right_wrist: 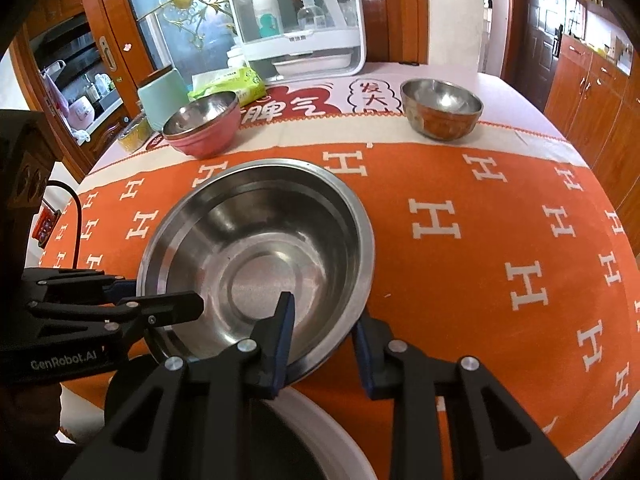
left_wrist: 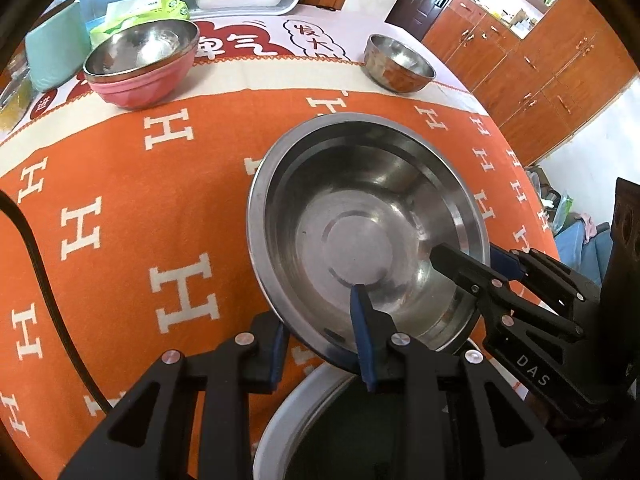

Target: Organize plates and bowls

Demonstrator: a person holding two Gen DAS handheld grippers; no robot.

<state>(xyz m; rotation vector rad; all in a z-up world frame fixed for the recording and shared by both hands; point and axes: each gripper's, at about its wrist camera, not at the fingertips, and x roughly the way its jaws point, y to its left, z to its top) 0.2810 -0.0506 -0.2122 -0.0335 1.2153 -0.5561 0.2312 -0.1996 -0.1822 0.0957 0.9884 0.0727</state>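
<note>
Two claws, left claw (left_wrist: 320, 344) & right claw (right_wrist: 322, 350), pinching steel bowl (left_wrist: 360, 232) rim, bowl tilted

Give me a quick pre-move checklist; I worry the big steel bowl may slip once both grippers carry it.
1. Left gripper clamped across the near rim of the large steel bowl, one finger inside, one outside: ok.
2. Right gripper clamped likewise on the rim: ok.
3. Bowl empty: ok.
4. Bowl clear of the white rim below it: cannot tell.
5. Pink bowl stack and small steel bowl far from the held bowl: ok.
6. Black cable away from the bowl: ok.
</note>
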